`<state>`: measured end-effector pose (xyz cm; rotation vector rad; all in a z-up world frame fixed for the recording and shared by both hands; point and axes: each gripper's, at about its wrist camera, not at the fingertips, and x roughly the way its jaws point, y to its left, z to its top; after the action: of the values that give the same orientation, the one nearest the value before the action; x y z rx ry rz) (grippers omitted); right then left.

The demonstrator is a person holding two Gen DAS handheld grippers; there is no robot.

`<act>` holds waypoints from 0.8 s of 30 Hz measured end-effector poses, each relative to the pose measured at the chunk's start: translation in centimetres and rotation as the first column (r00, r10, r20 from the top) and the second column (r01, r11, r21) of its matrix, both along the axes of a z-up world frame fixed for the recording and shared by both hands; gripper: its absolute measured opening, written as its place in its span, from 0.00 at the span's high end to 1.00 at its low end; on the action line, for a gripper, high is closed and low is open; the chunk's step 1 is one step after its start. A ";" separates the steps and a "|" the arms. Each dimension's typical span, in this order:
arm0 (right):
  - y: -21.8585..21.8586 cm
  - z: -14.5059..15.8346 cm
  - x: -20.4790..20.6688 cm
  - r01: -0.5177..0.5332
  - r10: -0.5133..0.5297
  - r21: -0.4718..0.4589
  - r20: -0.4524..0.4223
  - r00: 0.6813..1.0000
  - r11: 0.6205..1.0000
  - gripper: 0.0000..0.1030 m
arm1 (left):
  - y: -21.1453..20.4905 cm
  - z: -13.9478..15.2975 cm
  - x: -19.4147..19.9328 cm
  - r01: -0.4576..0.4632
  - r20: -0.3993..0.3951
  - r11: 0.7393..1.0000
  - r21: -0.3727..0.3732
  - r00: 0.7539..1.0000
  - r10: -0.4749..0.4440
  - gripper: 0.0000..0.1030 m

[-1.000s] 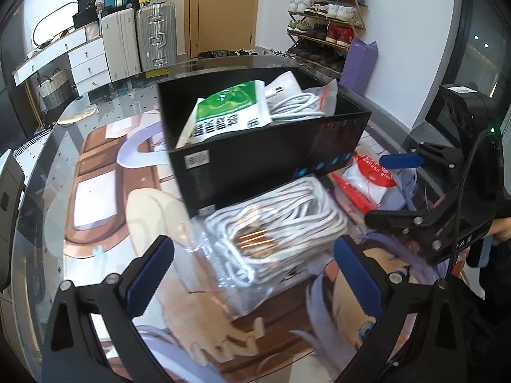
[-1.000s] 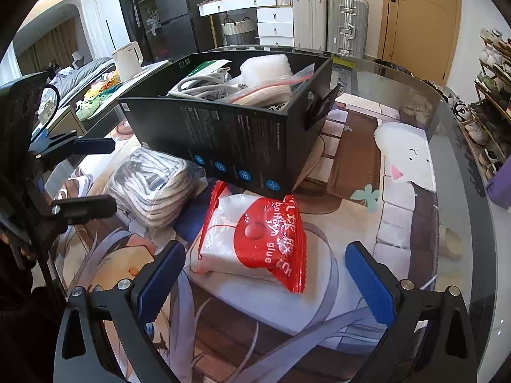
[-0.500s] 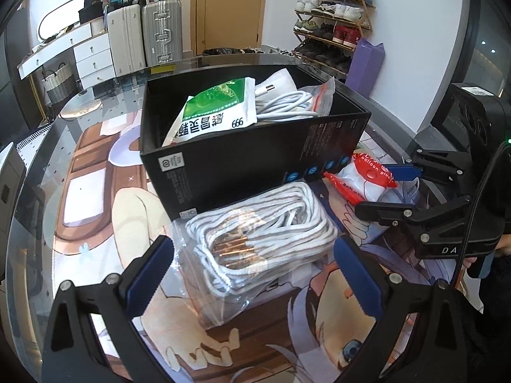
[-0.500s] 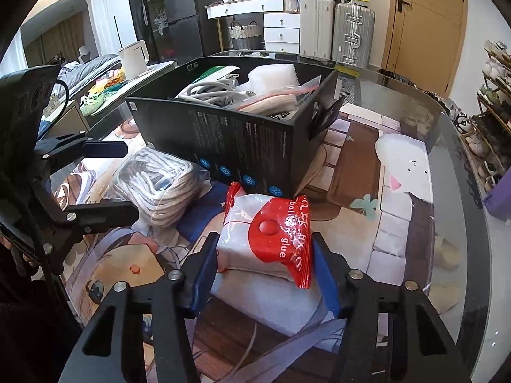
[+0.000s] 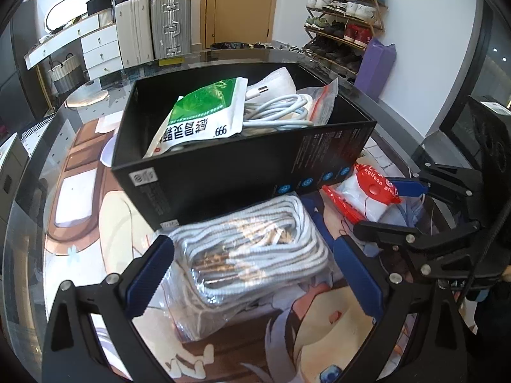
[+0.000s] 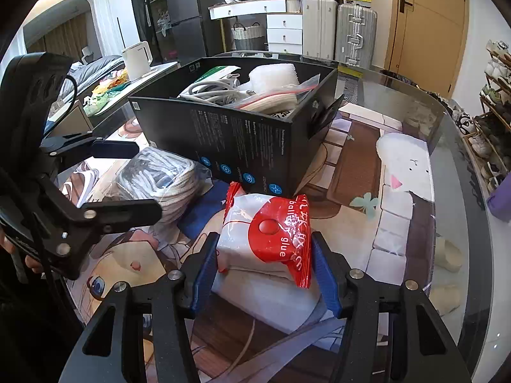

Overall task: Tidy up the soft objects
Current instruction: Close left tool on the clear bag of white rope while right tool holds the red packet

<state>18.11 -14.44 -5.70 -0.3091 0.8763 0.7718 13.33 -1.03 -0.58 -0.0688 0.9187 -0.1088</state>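
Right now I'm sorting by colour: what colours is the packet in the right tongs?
Red and white packet, clearest in the right wrist view.

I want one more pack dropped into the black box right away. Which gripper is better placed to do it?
Right. The right gripper is shut on the red-and-white glue pack; the left gripper only straddles the bagged cord, open, short of the black box.

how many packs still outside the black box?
2. The bagged white cable bundle lies on the table in front of the black box, between the open left gripper fingers; the red-and-white pouch is clamped in the right gripper.
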 end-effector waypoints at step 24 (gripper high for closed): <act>-0.2 0.1 -0.1 -0.008 0.008 -0.004 0.014 1.000 1.000 0.45 | -2.0 -0.5 0.0 0.025 0.048 0.994 0.108 0.998 -0.030 0.29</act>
<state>18.00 -14.60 -5.63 -0.3212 0.8639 0.7751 13.33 -3.03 -1.10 0.0463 0.8746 -0.0862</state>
